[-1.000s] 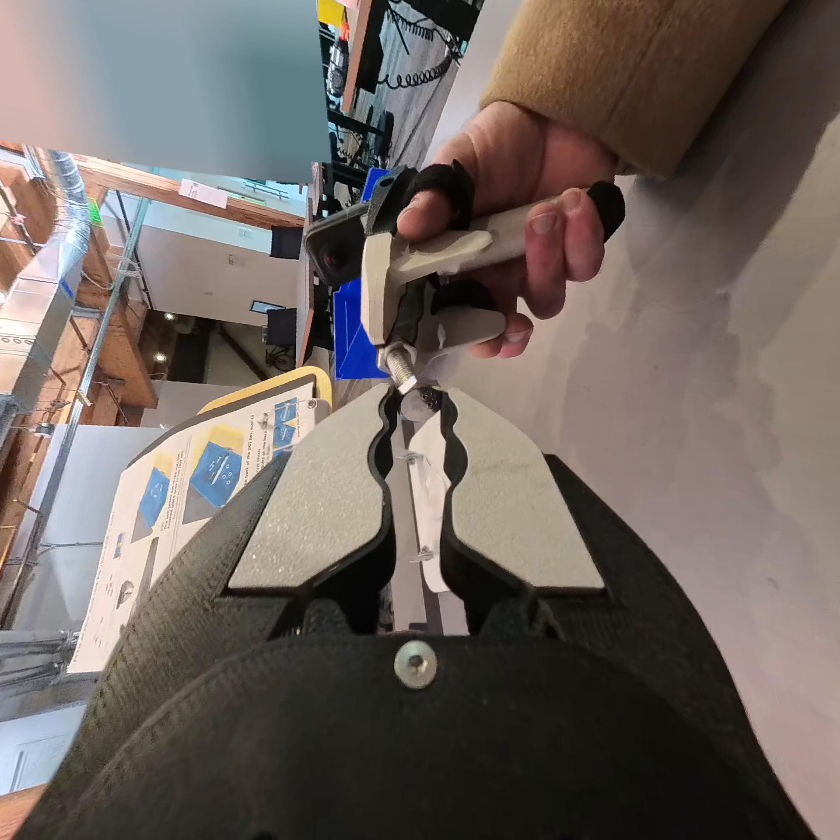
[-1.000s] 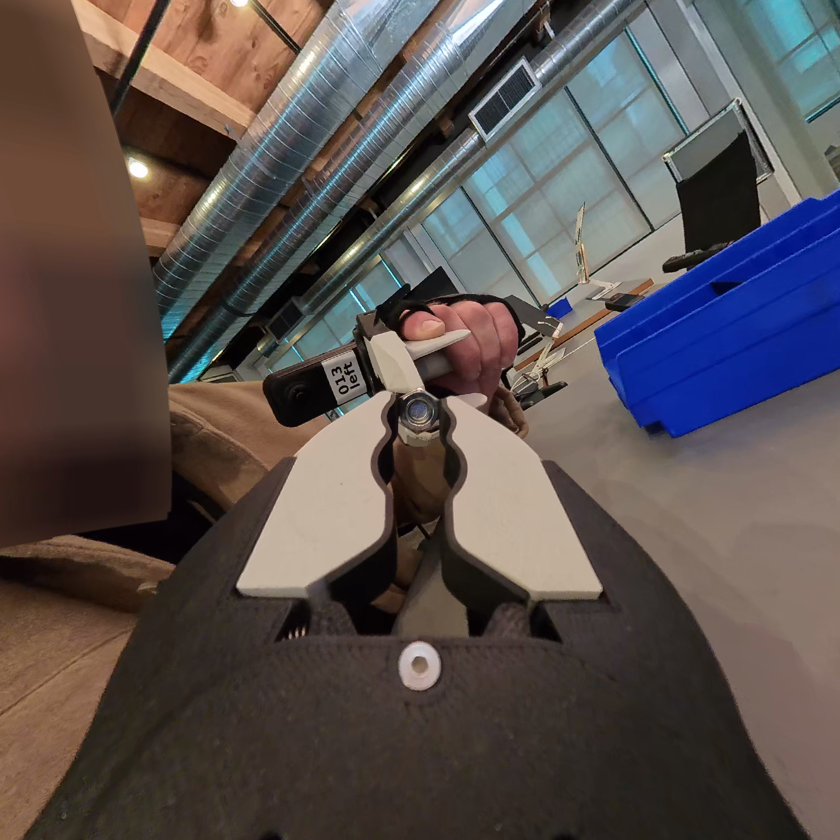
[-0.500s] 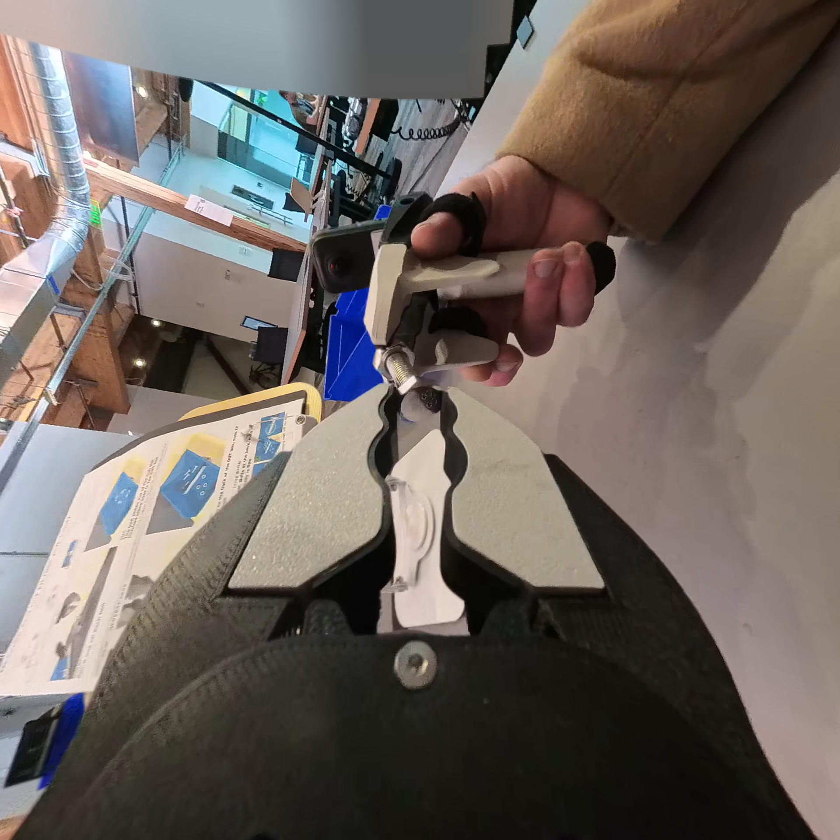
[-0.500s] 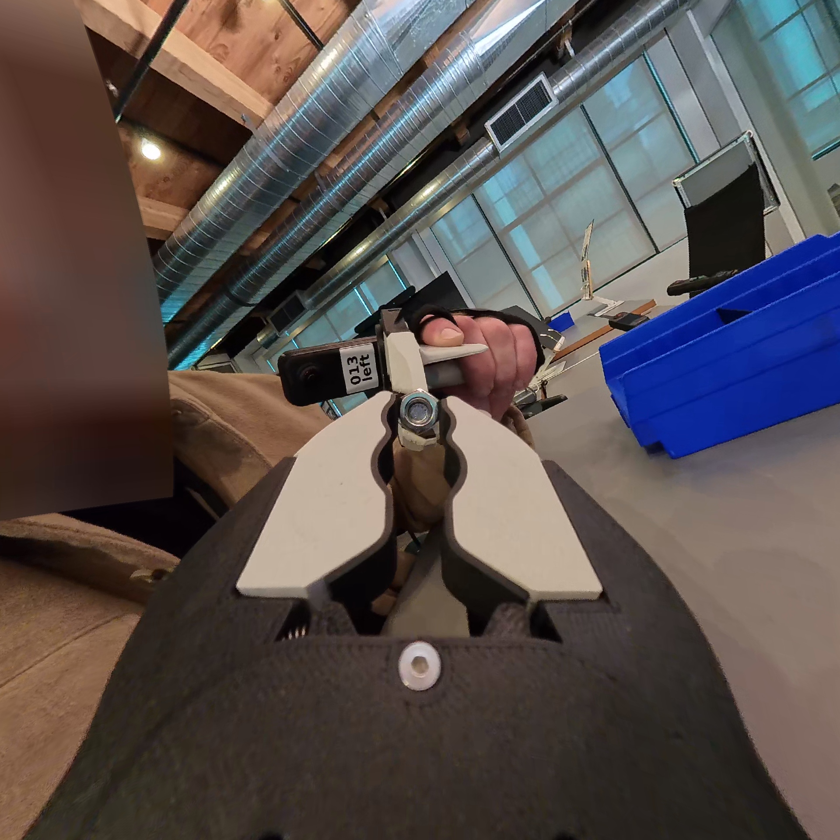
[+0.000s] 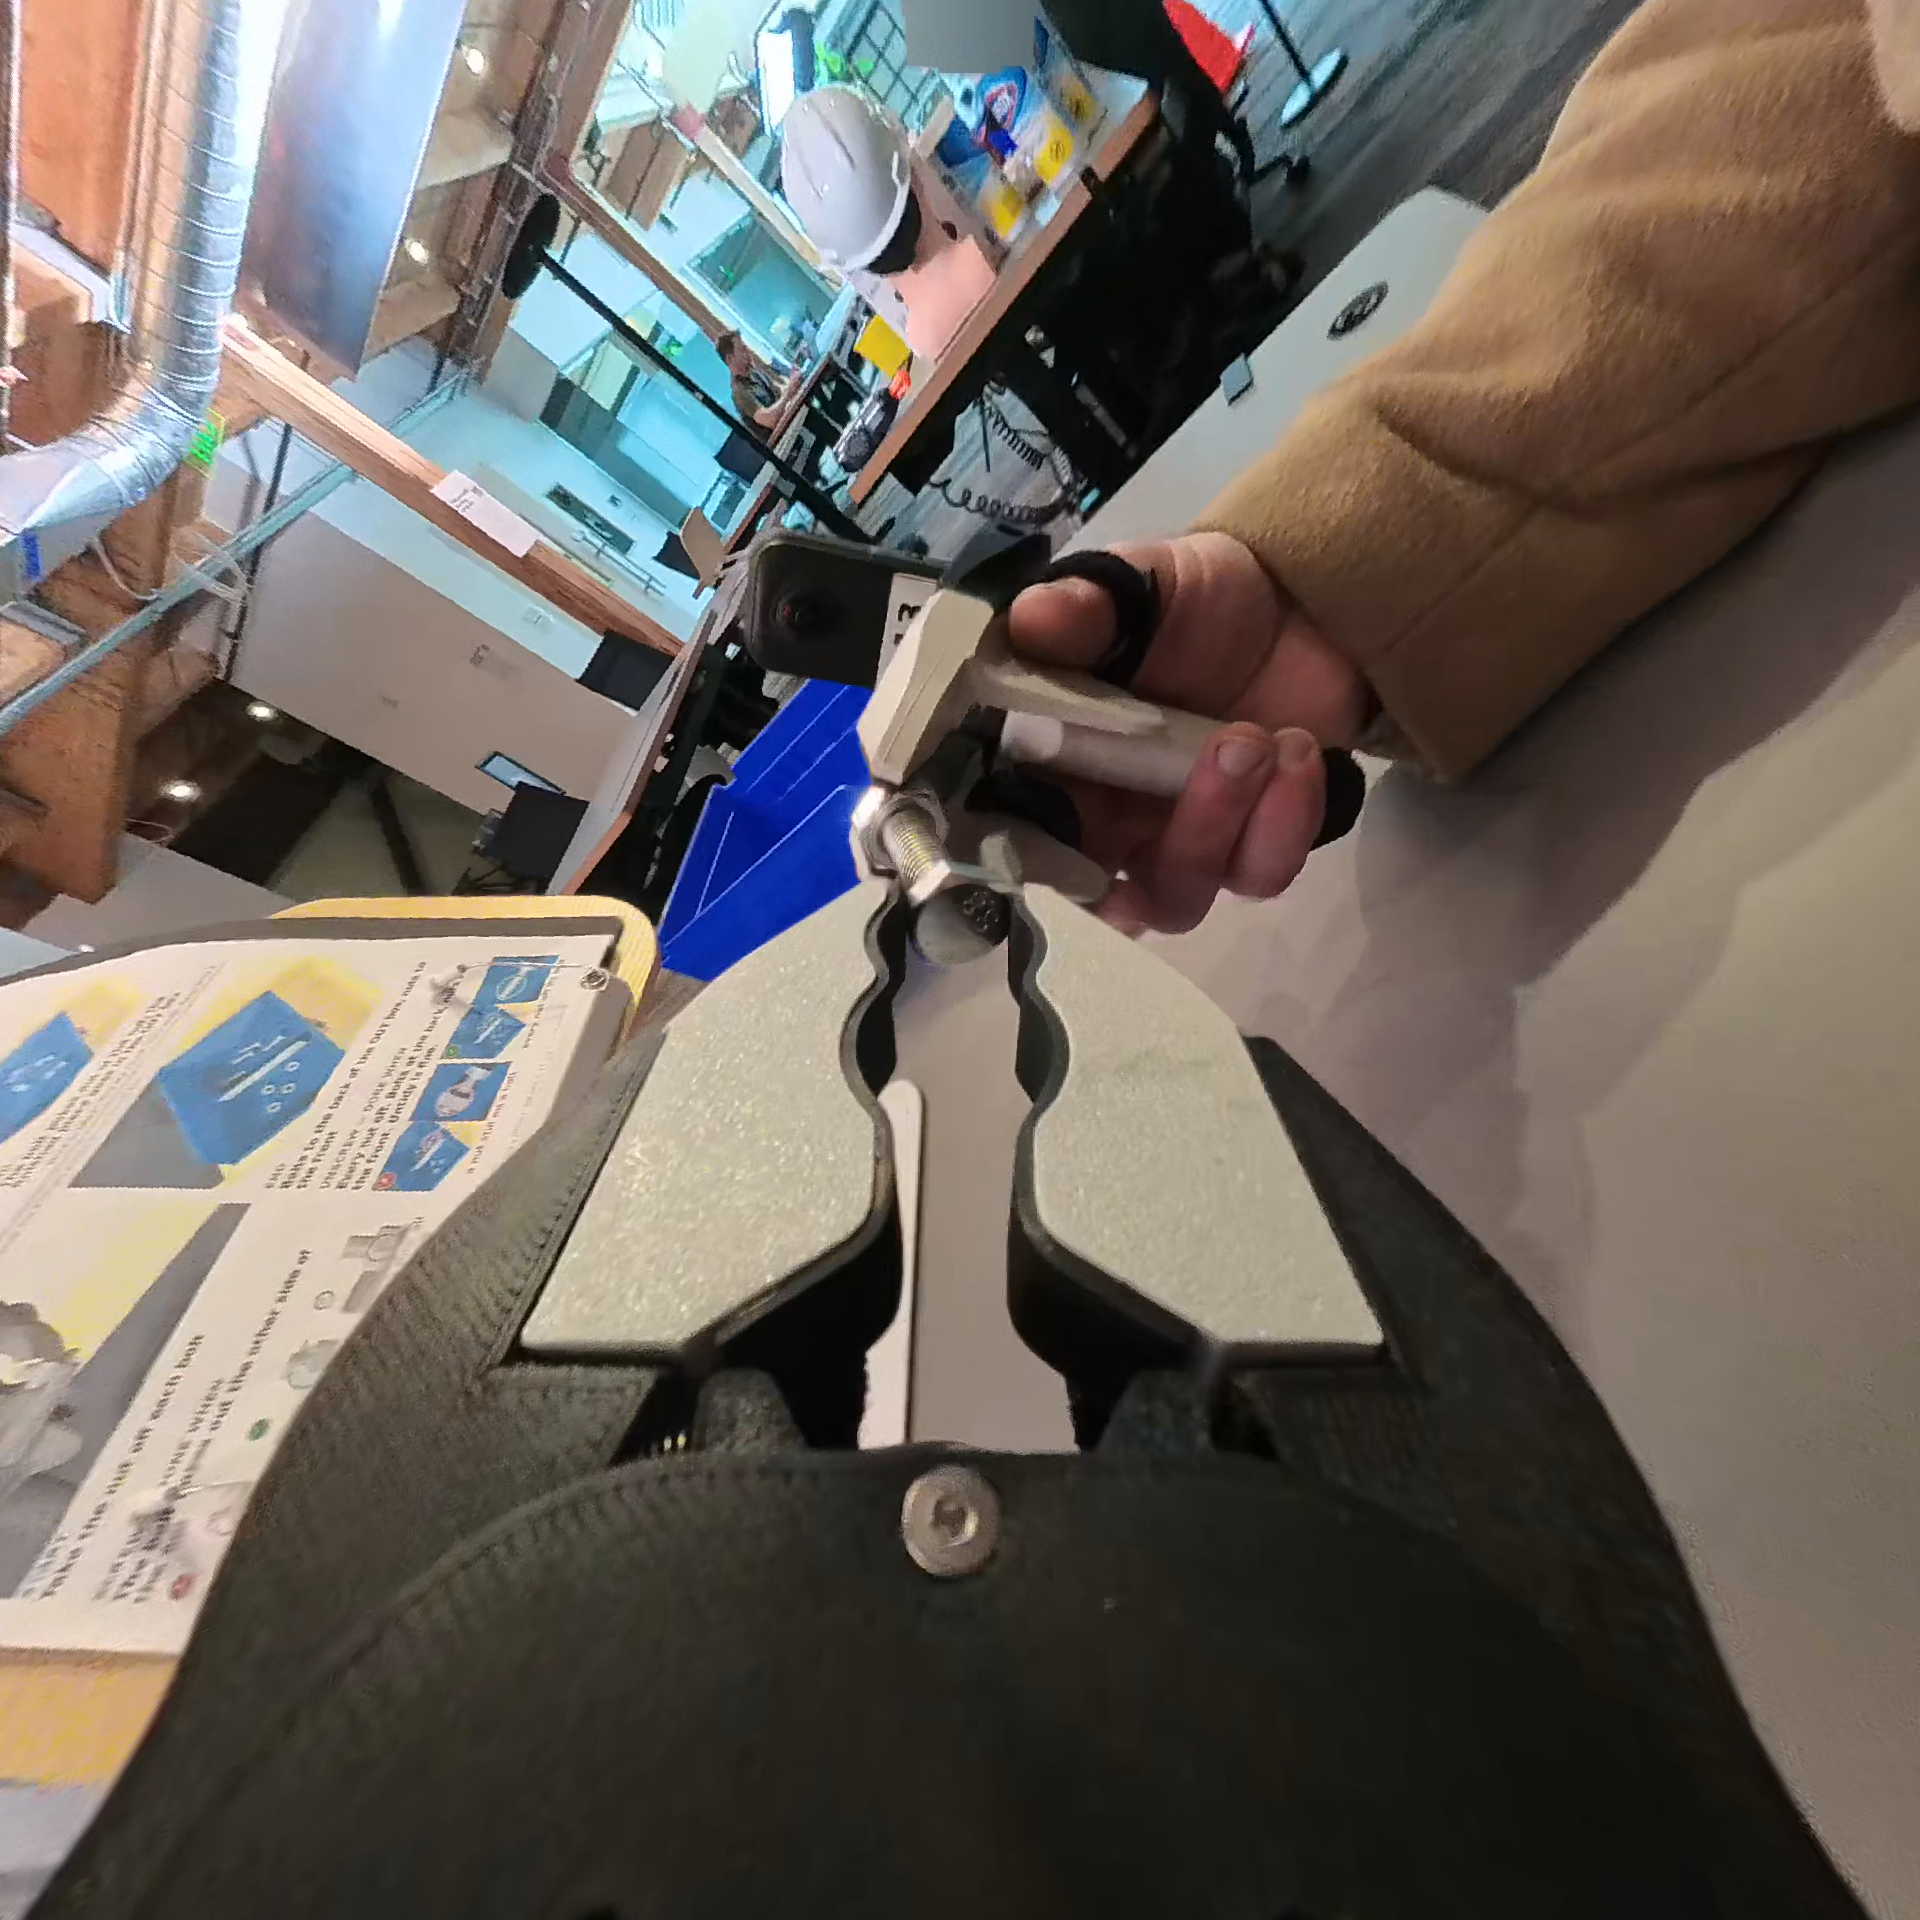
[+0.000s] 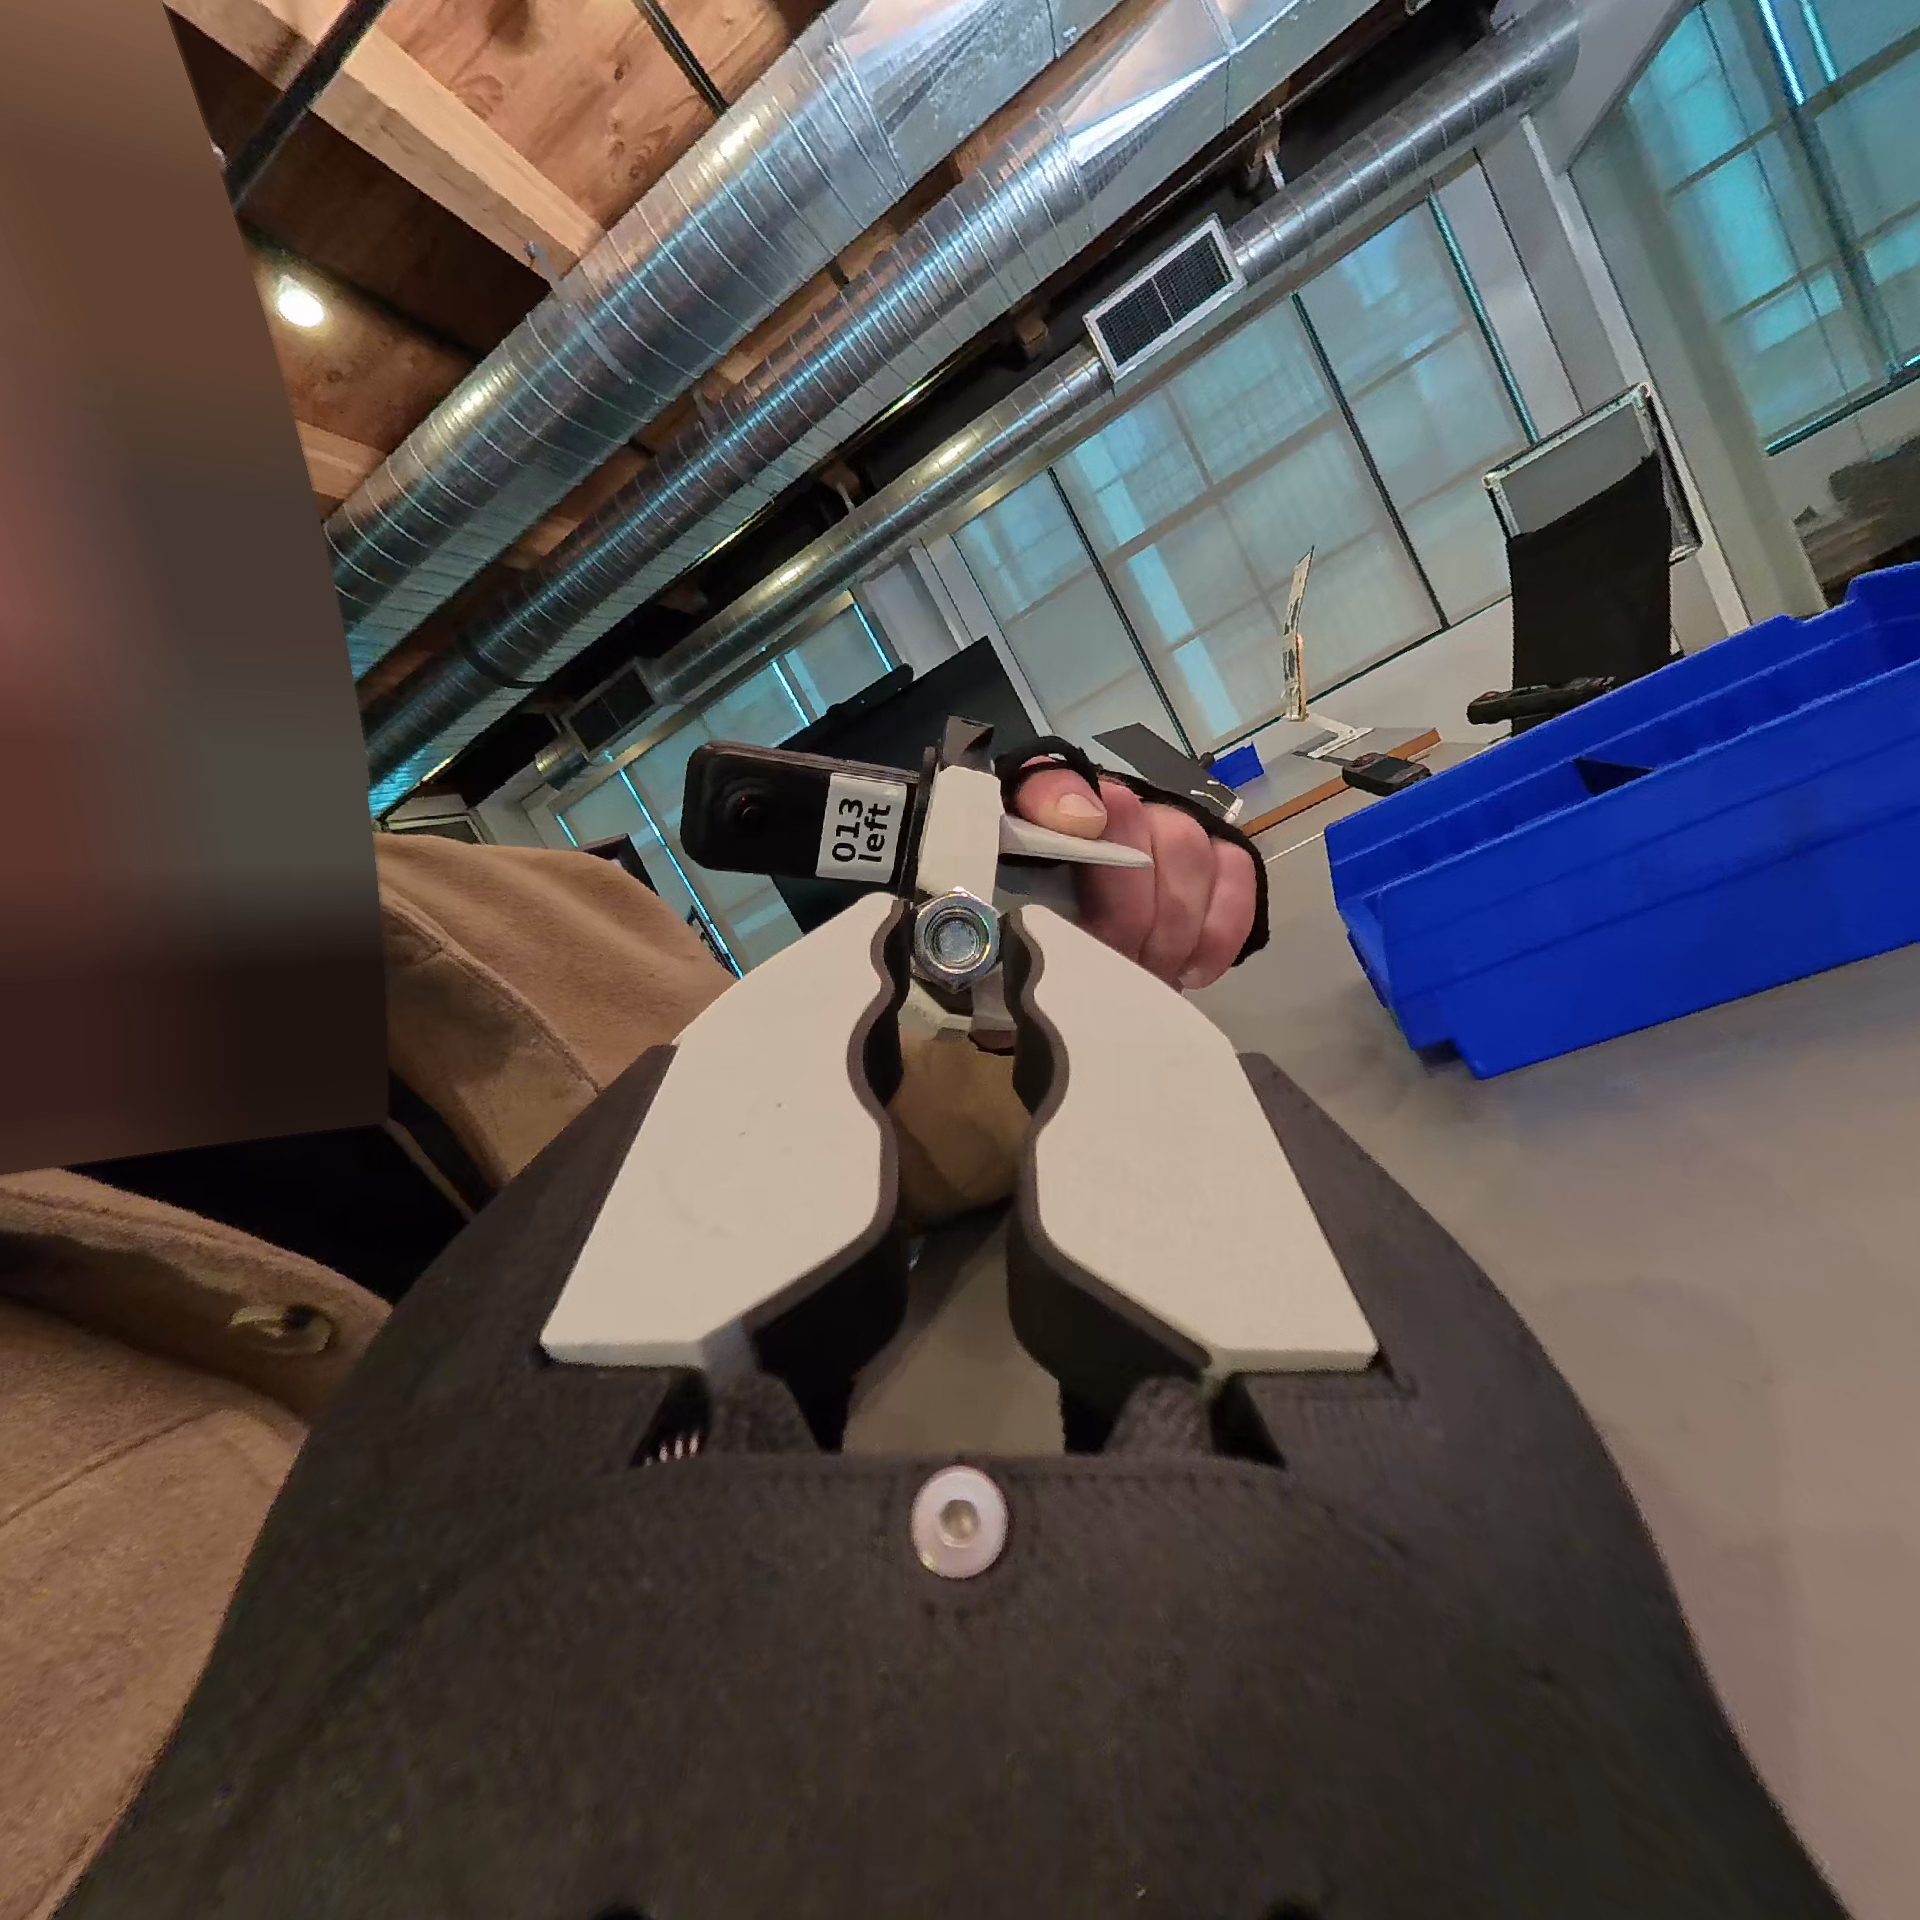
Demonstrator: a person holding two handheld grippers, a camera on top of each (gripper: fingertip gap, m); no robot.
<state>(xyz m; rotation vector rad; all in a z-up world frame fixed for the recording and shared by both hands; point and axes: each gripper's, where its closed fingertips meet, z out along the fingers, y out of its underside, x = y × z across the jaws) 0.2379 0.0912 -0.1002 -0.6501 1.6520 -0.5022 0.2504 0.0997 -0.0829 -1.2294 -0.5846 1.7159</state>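
Observation:
In the left wrist view my left gripper [image 5: 958, 928] is shut on the round head of a silver bolt [image 5: 916, 837]. The threaded shaft points away towards the right gripper, whose pale fingers [image 5: 920, 675] clamp a hex nut [image 5: 879, 821] on the thread. In the right wrist view my right gripper [image 6: 954, 943] is shut on that silver hex nut [image 6: 954, 940], with the bolt's end showing in its hole. Behind it are a pale finger [image 6: 964, 831] of the left gripper and the hand [image 6: 1184, 894] holding it. Both are held above a grey table [image 6: 1558, 1195].
Blue bins [image 6: 1662, 831] stand on the table at the right of the right wrist view and show far off in the left wrist view [image 5: 769, 831]. A printed sheet on a yellow-edged board [image 5: 312, 1091] lies left. A tan sleeve [image 5: 1558, 416] crosses upper right. My left and right fingertips are right by each other.
The left gripper has rolled about the bolt's axis, so its background has swung round; in the right view its camera body has tilted. Both grasps hold: bolt head and nut stay between the pads.

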